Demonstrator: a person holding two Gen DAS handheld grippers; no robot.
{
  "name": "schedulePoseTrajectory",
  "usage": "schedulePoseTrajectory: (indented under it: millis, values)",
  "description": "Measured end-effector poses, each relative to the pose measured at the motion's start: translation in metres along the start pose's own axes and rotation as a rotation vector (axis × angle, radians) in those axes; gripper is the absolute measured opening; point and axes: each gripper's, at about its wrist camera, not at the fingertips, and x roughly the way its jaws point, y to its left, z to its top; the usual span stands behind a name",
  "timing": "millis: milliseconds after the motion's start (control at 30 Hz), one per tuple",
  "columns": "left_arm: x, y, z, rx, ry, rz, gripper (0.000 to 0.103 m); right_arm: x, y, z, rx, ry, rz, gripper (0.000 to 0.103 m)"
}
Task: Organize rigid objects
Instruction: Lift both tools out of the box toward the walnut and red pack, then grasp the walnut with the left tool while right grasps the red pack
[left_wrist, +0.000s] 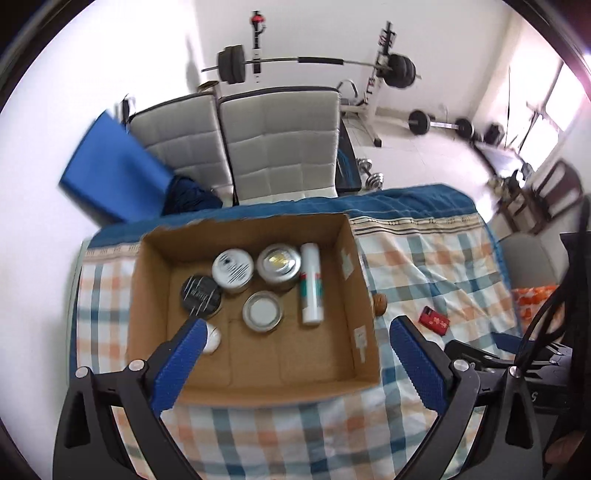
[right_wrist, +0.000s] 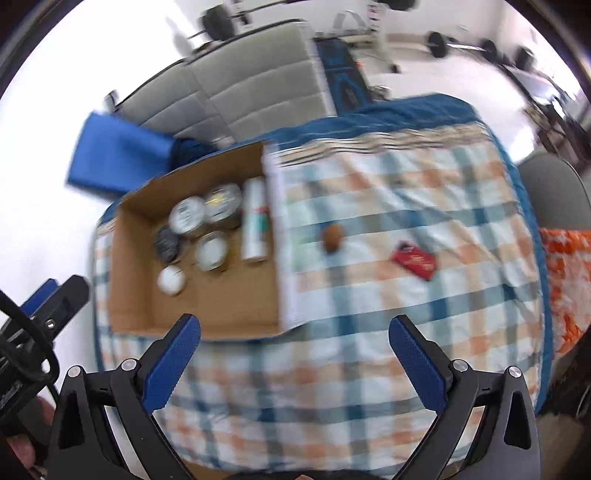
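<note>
Both my left gripper (left_wrist: 295, 354) and right gripper (right_wrist: 294, 356) hang released, empty. The cardboard box (left_wrist: 354, 266) already holds jars ahead of my left fingers. Beyond my right fingers lie a brown nut (right_wrist: 333, 237) and red packet (right_wrist: 415, 260); I'd reach there next.

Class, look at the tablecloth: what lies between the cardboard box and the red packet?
A small brown nut-like object lies on the checked cloth between the cardboard box and the red packet, clearest in the right wrist view.

Free cardboard box (left_wrist: 255, 373) floor nearside, tins (left_wrist: 232, 271) beyond.
</note>
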Motion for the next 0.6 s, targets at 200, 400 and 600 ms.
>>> schedulePoseTrajectory:
  millis: [200,400,600]
  values:
    - [0.066,-0.038,0.022,0.039,0.029,0.146,0.101,0.070,-0.081,0.032,0.221,0.085,0.127,0.101]
    - [0.122,-0.033,0.031,-0.013,0.116,0.196,0.101,0.162,-0.090,0.062,0.330,0.157,0.234,0.075]
    - [0.156,-0.029,0.037,-0.020,0.165,0.240,0.101,0.226,-0.084,0.077,0.368,0.227,0.261,0.063]
